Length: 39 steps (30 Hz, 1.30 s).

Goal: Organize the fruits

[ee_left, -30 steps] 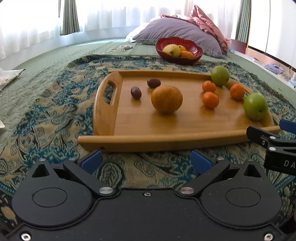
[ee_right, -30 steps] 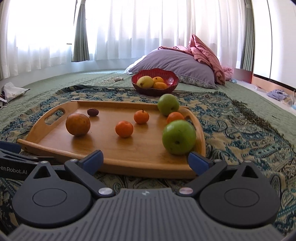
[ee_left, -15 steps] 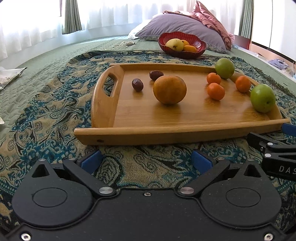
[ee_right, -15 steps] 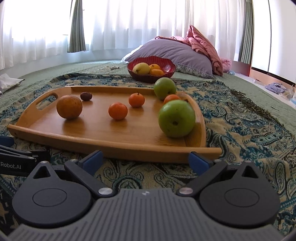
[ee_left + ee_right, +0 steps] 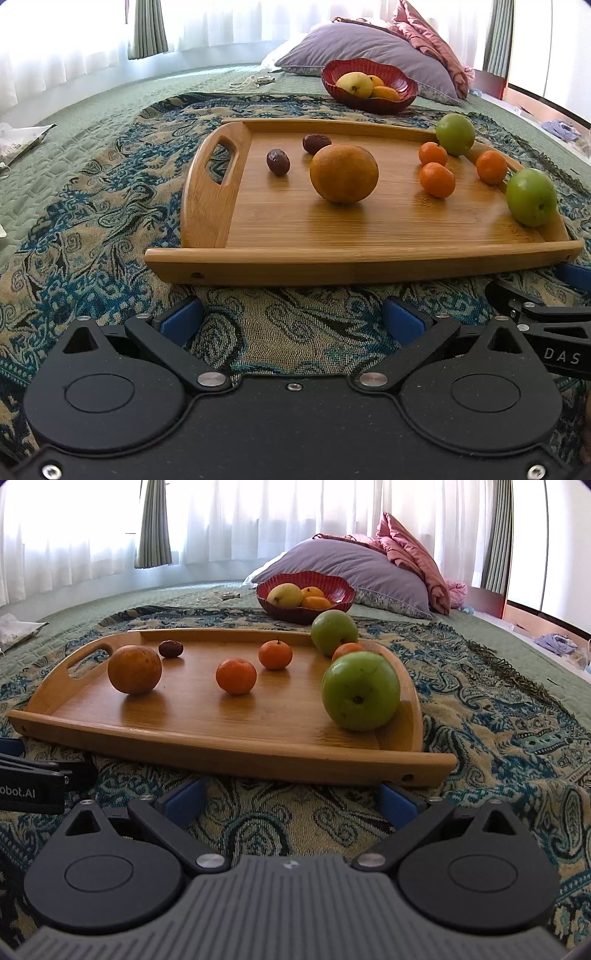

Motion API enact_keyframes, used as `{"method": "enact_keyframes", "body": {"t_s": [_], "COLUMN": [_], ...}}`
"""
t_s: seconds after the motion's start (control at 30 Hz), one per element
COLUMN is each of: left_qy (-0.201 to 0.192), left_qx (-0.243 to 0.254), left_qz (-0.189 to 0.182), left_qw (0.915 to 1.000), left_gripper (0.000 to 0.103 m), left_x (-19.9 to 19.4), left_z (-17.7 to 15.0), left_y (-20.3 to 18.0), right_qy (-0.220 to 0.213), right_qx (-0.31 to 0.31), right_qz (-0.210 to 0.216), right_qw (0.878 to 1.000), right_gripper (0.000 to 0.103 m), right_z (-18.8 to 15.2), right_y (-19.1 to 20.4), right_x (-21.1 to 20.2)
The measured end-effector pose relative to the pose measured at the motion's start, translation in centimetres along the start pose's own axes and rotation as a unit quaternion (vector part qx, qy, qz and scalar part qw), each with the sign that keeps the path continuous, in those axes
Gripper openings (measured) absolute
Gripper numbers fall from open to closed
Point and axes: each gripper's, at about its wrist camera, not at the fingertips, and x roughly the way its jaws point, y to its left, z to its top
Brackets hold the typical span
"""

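Observation:
A wooden tray [image 5: 295, 236] [image 5: 221, 734] lies on a patterned blanket. It holds a large orange [image 5: 343, 173] [image 5: 135, 669], two dates [image 5: 277, 161], three small tangerines [image 5: 437, 180] [image 5: 236, 676] and two green apples [image 5: 531, 196] [image 5: 360, 691]. A red bowl [image 5: 369, 98] [image 5: 304, 611] behind the tray holds a yellow fruit and oranges. My left gripper [image 5: 291, 315] is open and empty, low in front of the tray's near rim. My right gripper [image 5: 291, 799] is open and empty, before the tray's right end; it also shows in the left wrist view [image 5: 546, 314].
The blanket [image 5: 92, 221] covers a green quilted bed. A purple pillow [image 5: 369, 44] and pink cloth lie behind the bowl. A packet [image 5: 18, 142] lies at far left. Curtains and window run along the back.
Both grippers have drawn back and risen a little from the tray, so more blanket shows before its near rim. The fruits have not moved.

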Motion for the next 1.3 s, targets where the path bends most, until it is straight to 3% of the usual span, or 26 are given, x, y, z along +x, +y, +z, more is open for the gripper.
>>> {"method": "enact_keyframes", "body": {"t_s": [1.3], "left_qy": [0.020], "left_qx": [-0.012], "left_qz": [0.005], "left_qw": [0.9997], "left_gripper": [0.103], "left_x": [0.53], "left_z": [0.51], "left_y": [0.12], "right_qy": [0.000], "right_qx": [0.006], "right_qz": [0.012], "right_qw": [1.000], "right_gripper": [0.103], "right_z": [-0.31], "right_y": [-0.30], "right_x": [0.31]}}
